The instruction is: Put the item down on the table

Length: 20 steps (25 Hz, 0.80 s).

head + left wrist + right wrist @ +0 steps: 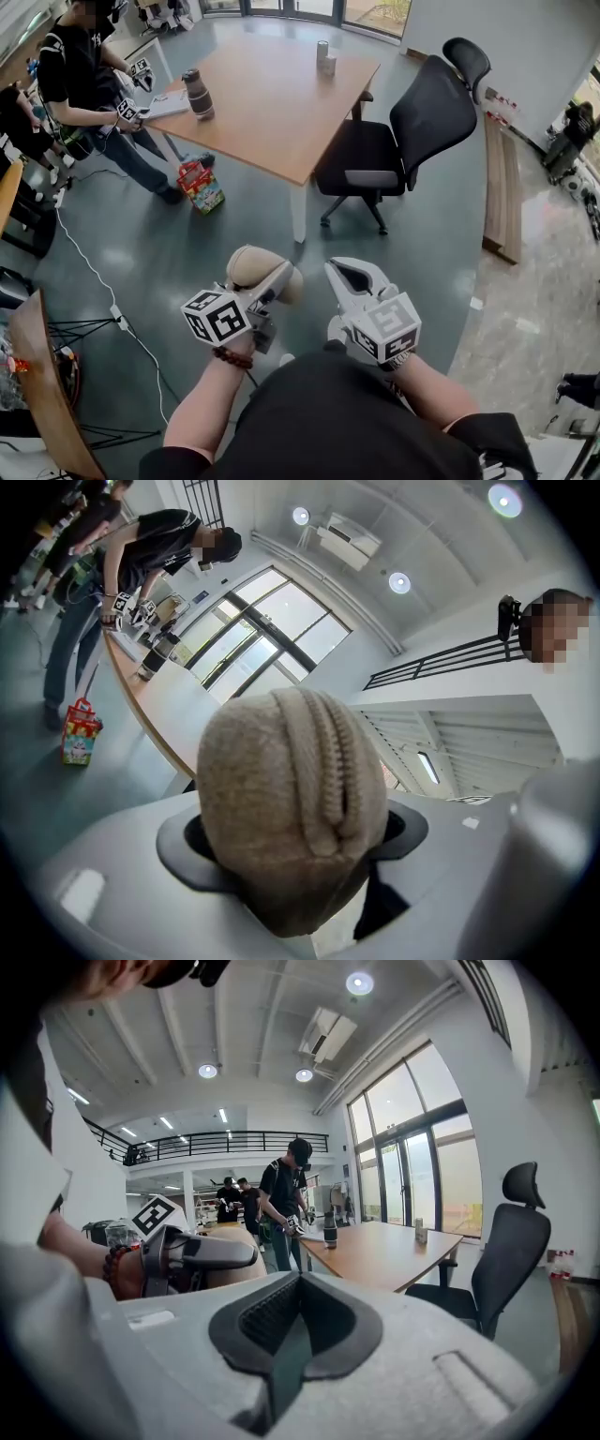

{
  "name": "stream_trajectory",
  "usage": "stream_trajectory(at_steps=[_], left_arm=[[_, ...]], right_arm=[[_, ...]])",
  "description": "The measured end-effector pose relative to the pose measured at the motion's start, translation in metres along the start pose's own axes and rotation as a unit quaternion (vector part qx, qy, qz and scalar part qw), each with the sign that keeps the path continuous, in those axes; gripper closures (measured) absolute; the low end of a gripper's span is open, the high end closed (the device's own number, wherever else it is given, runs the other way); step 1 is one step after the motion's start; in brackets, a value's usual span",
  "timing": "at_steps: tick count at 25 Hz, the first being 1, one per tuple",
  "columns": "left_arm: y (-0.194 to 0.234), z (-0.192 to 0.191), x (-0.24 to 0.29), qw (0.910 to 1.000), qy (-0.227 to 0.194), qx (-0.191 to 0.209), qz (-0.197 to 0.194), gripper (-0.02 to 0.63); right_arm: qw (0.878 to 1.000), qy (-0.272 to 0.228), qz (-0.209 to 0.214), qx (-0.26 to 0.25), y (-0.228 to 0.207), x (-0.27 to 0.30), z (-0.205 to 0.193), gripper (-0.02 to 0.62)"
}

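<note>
Left tool (278,281) gripping a beige knit bundle (246,265), lower centre of head view, over the floor (159,244). Right tool (345,274) jaws together. Tabletop (272,103) upper centre, well apart. Marker cubes (216,317): black-and-white squares only.

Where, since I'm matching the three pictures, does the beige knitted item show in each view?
Head view: the beige knitted item sits low centre, gripped in the left gripper.
Left gripper view: it is at centre, filling the space between the jaws.
Right gripper view: it is left of centre, partly behind the left gripper's jaw.
Shared landmark: the wooden table.
</note>
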<state>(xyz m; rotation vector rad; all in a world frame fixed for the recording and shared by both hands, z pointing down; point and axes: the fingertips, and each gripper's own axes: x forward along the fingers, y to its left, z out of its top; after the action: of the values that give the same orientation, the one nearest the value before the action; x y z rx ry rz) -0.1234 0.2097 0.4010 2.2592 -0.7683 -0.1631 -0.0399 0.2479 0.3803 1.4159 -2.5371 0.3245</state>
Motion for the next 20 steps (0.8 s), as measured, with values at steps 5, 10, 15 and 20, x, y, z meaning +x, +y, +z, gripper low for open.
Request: stream_trajectory(at_steps=[5, 10, 15, 20], left_arm=[[-0.001, 0.008, 0.046, 0.9999, -0.011, -0.007, 0.011, 0.224], [-0.005, 0.015, 0.082, 0.9991, -0.025, -0.027, 0.021, 0.224], [0.001, 0.016, 0.109, 0.9972, -0.040, -0.056, 0.029, 0.224], [0.012, 0.020, 0.126, 0.9946, -0.052, -0.083, 0.035, 0.224]], right_arm=[[1.000, -0.004, 0.019, -0.006, -0.048, 0.007, 0.010, 0.603], [0.999, -0.005, 0.041, -0.009, -0.085, 0.010, 0.018, 0.603], [0.998, -0.002, 0.055, -0.010, -0.112, 0.016, 0.018, 0.603], [0.998, 0.001, 0.063, -0.007, -0.131, 0.025, 0.018, 0.603]])
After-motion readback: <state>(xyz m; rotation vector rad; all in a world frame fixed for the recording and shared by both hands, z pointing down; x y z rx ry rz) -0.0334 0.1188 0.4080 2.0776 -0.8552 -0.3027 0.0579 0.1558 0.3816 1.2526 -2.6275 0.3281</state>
